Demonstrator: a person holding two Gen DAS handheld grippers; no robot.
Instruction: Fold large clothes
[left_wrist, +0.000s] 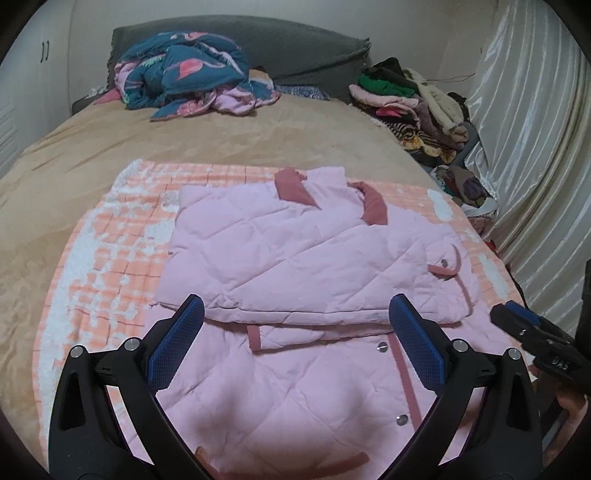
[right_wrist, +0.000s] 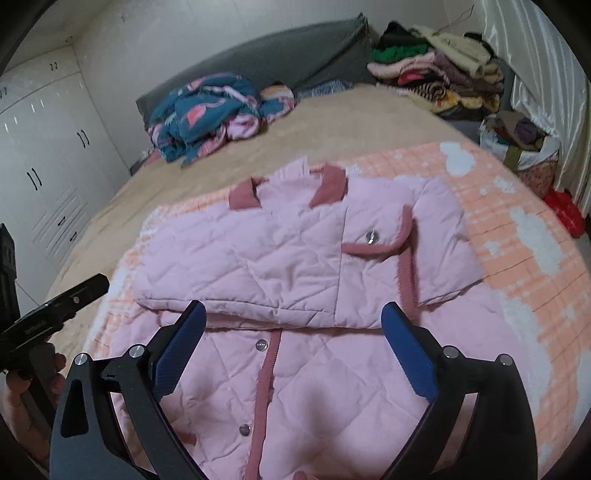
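Observation:
A pink quilted jacket (left_wrist: 295, 258) with dusty-rose collar and trim lies on an orange-and-white checked blanket (left_wrist: 110, 240) on the bed. Its sleeves are folded in across the upper body, and the lower part with snap buttons lies nearest me. It also shows in the right wrist view (right_wrist: 288, 258). My left gripper (left_wrist: 295, 314) is open and empty, hovering just above the jacket's near half. My right gripper (right_wrist: 291, 317) is open and empty over the same area. Each gripper shows at the edge of the other's view: the right gripper (left_wrist: 532, 332) and the left gripper (right_wrist: 59, 306).
The tan bed (left_wrist: 184, 136) holds a crumpled teal and pink quilt (left_wrist: 192, 74) at the far end by a grey headboard (left_wrist: 295, 44). A pile of clothes (left_wrist: 413, 99) sits at the far right. Curtains (left_wrist: 535, 129) hang on the right; white wardrobes (right_wrist: 44, 166) stand on the left.

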